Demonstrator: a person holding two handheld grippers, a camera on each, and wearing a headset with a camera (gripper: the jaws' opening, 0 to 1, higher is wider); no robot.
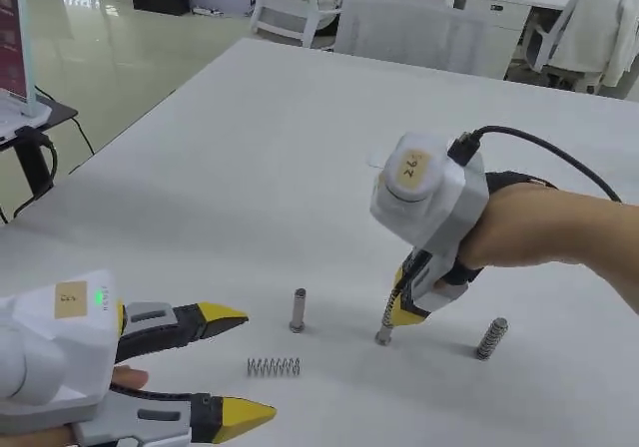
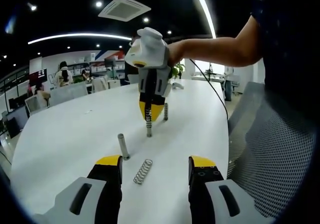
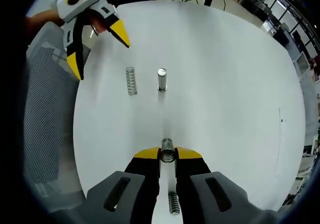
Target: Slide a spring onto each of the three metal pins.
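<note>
The right hand (image 1: pixel 519 227) is tilting the right tongs (image 1: pixel 399 315) steeply downward, clamping a spring (image 3: pixel 168 155) over the middle pin (image 1: pixel 383 337). The left tongs (image 1: pixel 258 362) are hovering low, jaws apart, facing a loose spring (image 1: pixel 274 367) lying on the surface (image 1: pixel 300 168) beside a bare pin (image 1: pixel 299 309). A sticker (image 1: pixel 412 168) on the right tongs is showing what looks like 26.

Metal pin (image 1: pixel 299 310): three. Spring (image 1: pixel 274 367): three. Gripper (image 2: pixel 155 160): two. Table (image 1: pixel 300 168): one.

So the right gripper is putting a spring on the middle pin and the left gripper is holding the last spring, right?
No: the left gripper is open and empty. The last spring lies loose on the table, just ahead of its jaws in the left gripper view.
</note>
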